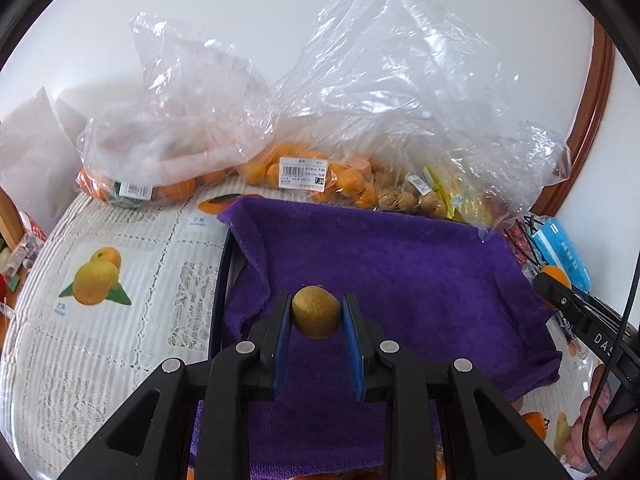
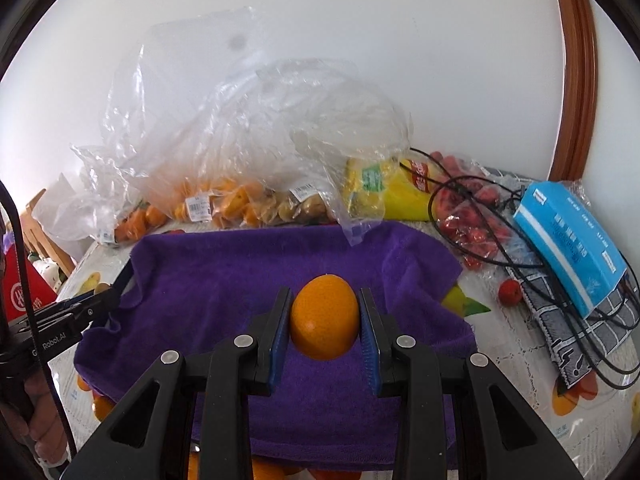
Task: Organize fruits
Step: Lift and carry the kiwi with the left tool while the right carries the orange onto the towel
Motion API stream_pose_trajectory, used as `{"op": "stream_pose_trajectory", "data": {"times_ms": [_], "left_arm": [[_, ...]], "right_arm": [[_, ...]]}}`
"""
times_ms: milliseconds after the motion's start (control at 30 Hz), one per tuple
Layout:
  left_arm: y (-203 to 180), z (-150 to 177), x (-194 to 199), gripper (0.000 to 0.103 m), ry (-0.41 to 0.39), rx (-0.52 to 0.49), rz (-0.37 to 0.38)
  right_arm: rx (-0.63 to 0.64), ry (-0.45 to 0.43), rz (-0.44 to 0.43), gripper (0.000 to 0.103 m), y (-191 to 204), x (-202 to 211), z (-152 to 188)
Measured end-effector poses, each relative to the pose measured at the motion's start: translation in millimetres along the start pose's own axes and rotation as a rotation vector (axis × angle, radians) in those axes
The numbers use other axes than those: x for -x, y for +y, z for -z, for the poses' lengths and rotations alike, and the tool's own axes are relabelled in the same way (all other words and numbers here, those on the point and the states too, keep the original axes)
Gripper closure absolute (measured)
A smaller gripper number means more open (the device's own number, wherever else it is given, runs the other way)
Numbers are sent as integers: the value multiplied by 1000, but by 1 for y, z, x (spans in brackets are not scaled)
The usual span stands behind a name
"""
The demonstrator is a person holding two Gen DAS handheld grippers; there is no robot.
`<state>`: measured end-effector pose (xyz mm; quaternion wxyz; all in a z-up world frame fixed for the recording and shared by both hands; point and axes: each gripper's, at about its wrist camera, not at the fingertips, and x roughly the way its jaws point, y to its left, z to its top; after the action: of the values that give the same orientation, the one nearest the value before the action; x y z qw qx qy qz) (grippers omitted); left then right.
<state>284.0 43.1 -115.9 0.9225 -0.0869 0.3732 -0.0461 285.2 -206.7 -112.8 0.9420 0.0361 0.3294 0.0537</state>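
Kiwi (image 1: pixel 316 311) pinched in left gripper (image 1: pixel 316 314), orange (image 2: pixel 324 317) in right gripper (image 2: pixel 325 320)

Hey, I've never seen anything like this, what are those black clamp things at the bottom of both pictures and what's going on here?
There is no robot here. A person holds a hand-held two-finger gripper in each hand, and each gripper carries a wide-angle camera looking forward along its fingers. One picture comes from the left gripper, the other from the right gripper.

The left one is shut on a small brownish-green fruit, probably a kiwi. The right one is shut on an orange. Both hang over a purple towel draped over a dark tray.

Behind it, on the fruit-print tablecloth, lie clear plastic bags of oranges and small tan fruits. To the right are a yellow packet, red fruits, black cables and a blue box.
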Motion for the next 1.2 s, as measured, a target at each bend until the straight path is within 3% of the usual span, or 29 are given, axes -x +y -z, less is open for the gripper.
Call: {"op": "stream_pose_trajectory", "data": {"times_ms": [1200], "left_arm": [[3, 9, -24, 79, 88, 25, -21]], "right_arm": [[19, 166, 40, 71, -7, -45, 22]]}}
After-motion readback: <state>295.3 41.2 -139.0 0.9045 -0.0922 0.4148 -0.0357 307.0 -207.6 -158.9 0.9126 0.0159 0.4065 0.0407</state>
